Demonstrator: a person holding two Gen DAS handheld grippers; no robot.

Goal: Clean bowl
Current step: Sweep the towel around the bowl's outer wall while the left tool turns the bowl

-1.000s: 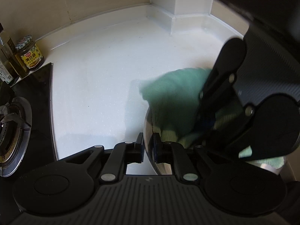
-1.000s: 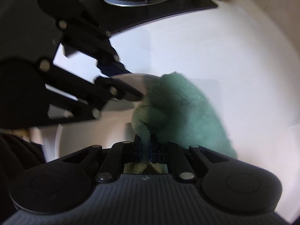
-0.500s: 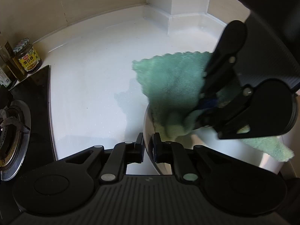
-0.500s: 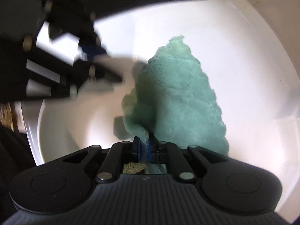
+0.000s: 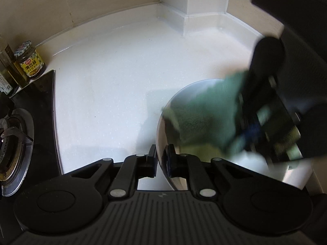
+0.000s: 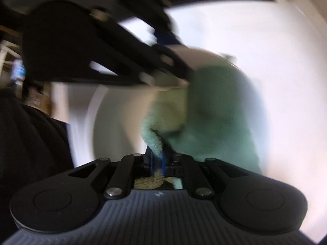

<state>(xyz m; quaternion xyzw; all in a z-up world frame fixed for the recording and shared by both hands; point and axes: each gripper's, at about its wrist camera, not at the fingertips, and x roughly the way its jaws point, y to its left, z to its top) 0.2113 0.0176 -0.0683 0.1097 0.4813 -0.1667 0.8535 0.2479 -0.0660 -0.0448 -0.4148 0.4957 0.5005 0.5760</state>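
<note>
A steel bowl (image 5: 171, 122) stands on the white counter at the lower right of the left wrist view. My left gripper (image 5: 161, 158) has the bowl's near rim between its pads, one finger inside and one outside; its jaws are opening slightly. A green cloth (image 5: 204, 118) lies bunched inside the bowl against the wall. My right gripper (image 5: 251, 128) comes in from the right, blurred by motion. In the right wrist view it (image 6: 157, 160) points down into the bowl (image 6: 118, 112), its jaws closing tight on a fold of the cloth (image 6: 214, 112).
A yellow-labelled jar (image 5: 30, 61) and bottles (image 5: 8, 69) stand at the left by the wall. A black glass hob with a gas burner (image 5: 12, 143) fills the left edge. The white counter (image 5: 112, 81) stretches back to a wall corner (image 5: 194, 4). A dark sleeve (image 6: 30, 138) is at the left.
The cloth, earlier draped over the bowl's far rim, now sits lower inside the bowl. The right gripper has swung and rolled with it. The left gripper has stayed on the rim.
</note>
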